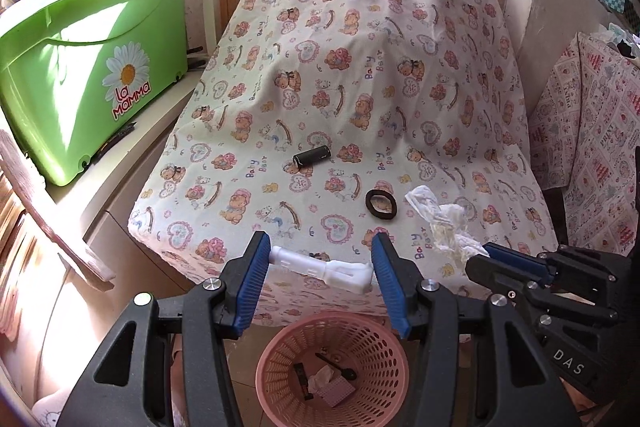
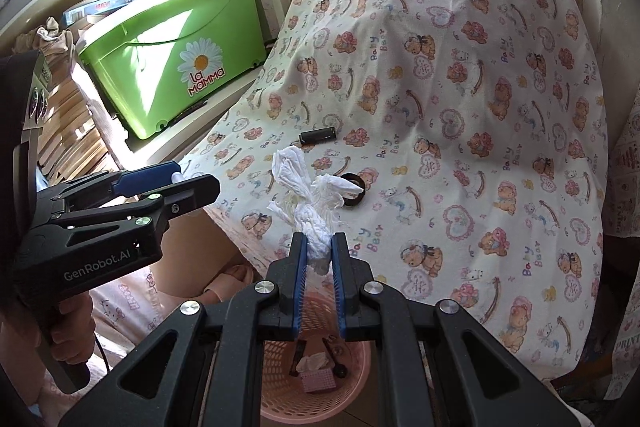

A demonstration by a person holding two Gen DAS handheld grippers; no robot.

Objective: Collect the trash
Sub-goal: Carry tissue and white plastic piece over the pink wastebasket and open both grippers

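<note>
Both tongs hang over the near edge of the tabletop, above the pink basket. Left tongs [image 1: 320, 267] span a white plastic piece [image 1: 320, 269] lengthwise, one blue pad at each of its ends, so they stand wide but gripping. Right tongs [image 2: 319, 247] are pinched tight on a crumpled white tissue wad [image 2: 316, 203], whose loose ends fan out past the pads. In the left wrist view the right tongs come in from the right side with the same tissue at their tips.

Below them, the pink basket [image 1: 280, 367] stands on the floor against the tabletop's front; inside lie a crumpled paper, a small pink checked piece, a dark strip and a black spoon-like item.

On the tabletop, a cloth printed with bears and hearts [image 1: 360, 67] covers everything. A black hair tie [image 1: 381, 203] lies flat near the front edge, just beyond the tissue. Farther back rests a small black cylinder [image 1: 311, 158] on its side, apart from the hair tie.

Off to the left, on a white shelf, sits a green tub [image 1: 92, 75] with a daisy label.
</note>
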